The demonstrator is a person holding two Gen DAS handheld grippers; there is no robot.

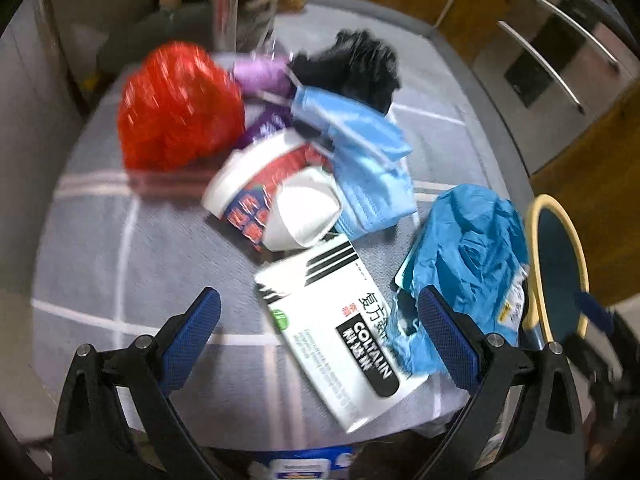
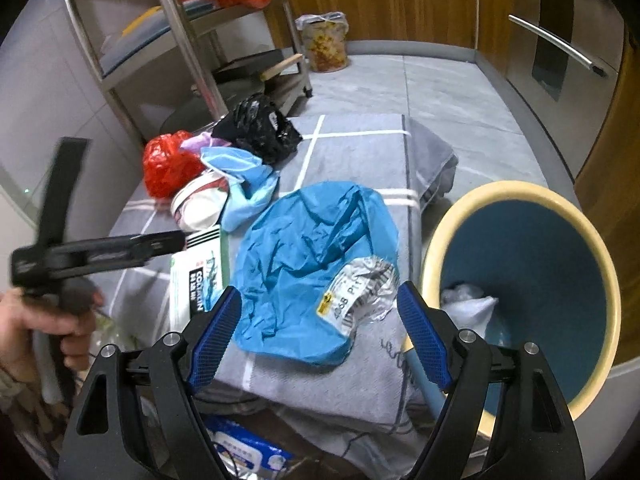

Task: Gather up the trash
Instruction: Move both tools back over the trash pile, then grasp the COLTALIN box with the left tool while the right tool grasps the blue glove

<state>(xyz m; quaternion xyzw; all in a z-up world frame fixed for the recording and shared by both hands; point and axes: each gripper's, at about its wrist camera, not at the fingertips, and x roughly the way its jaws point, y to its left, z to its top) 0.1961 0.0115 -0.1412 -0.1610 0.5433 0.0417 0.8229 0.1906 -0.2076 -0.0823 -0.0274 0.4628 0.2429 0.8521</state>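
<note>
Trash lies on a grey cloth-covered table (image 1: 100, 248): a red plastic bag (image 1: 176, 108), a black bag (image 1: 352, 68), light blue face masks (image 1: 360, 152), a crushed red and white paper cup (image 1: 272, 196), a white medicine box (image 1: 340, 336) and a crumpled blue mailer bag (image 1: 468, 264). My left gripper (image 1: 320, 328) is open over the box. My right gripper (image 2: 320, 332) is open and empty just above the blue mailer bag (image 2: 312, 260). The blue bin with a cream rim (image 2: 532, 280) stands to the right, holding white trash (image 2: 468, 304).
A steel shelf rack (image 2: 180, 40) stands behind the table on the left. A lined small bin (image 2: 324, 40) sits on the tiled floor by wooden cabinets. A steel appliance with handles (image 2: 560, 44) is on the right. A pack of wipes (image 2: 248, 452) lies below the table's front edge.
</note>
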